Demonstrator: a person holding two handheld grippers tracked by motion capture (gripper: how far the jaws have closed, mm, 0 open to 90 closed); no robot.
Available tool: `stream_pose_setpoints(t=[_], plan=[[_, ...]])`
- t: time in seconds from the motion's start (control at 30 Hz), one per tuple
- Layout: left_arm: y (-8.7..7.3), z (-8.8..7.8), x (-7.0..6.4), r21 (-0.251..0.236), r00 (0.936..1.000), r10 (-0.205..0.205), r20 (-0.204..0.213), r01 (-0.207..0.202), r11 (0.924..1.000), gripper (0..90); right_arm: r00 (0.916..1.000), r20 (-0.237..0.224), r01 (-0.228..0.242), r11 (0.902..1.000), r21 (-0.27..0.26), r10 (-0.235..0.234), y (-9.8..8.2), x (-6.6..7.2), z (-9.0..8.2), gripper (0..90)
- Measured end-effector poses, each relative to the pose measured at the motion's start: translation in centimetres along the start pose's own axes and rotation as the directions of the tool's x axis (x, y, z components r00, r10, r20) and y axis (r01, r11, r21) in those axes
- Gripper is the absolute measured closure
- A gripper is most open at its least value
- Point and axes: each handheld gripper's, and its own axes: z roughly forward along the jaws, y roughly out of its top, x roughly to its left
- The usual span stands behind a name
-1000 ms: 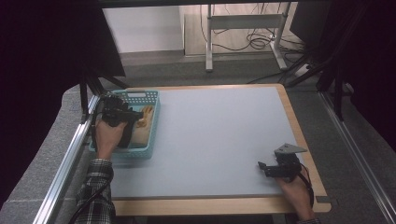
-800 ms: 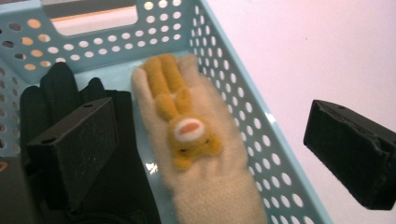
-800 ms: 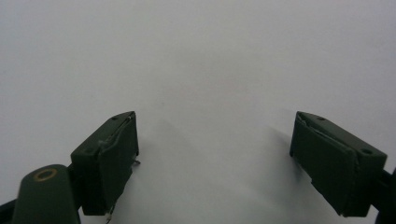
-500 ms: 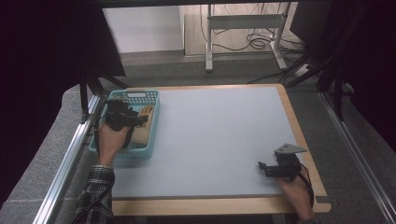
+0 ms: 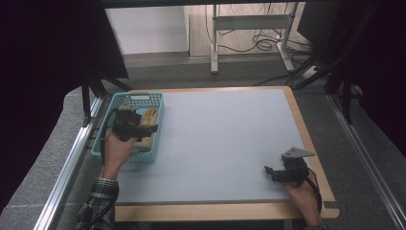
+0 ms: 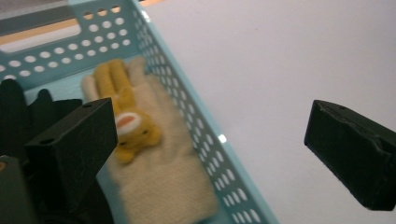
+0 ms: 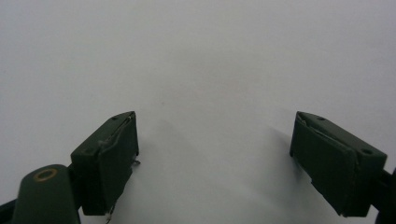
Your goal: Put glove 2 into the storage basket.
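A teal perforated basket [image 5: 106, 143] stands at the table's left edge. In it lies a cream knitted glove [image 6: 159, 182] with a yellow animal figure [image 6: 133, 133] on it, next to something black [image 6: 18, 107]. My left gripper [image 5: 146, 128] hovers over the basket, open, with nothing between its jaws. In the left gripper view its gripper [image 6: 212, 154] straddles the basket's right wall [image 6: 201, 126], one jaw over the glove, the other over the table. My right gripper [image 5: 269, 172] rests open near the front right corner; in its own view the gripper [image 7: 215, 158] spans bare tabletop.
The grey table top [image 5: 225, 139] has a wooden rim [image 5: 311, 143]. A metal rail [image 5: 67, 167] runs along the left side. Beyond the far edge stand a desk frame [image 5: 249, 28] and cables on the floor.
My left gripper has drifted a little toward me and to the right over the basket. The right gripper has stayed where it was.
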Motion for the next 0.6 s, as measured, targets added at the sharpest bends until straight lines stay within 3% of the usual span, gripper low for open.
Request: stream_pose_setpoints(t=[0.6], plan=[[-0.9,-0.1,-3.6,-0.028,0.9952,0.087,0.044,-0.086,0.9959,2.9,1.0,0.0,0.002,1.0,0.001,-0.002,0.0,0.0,0.0,14.9]])
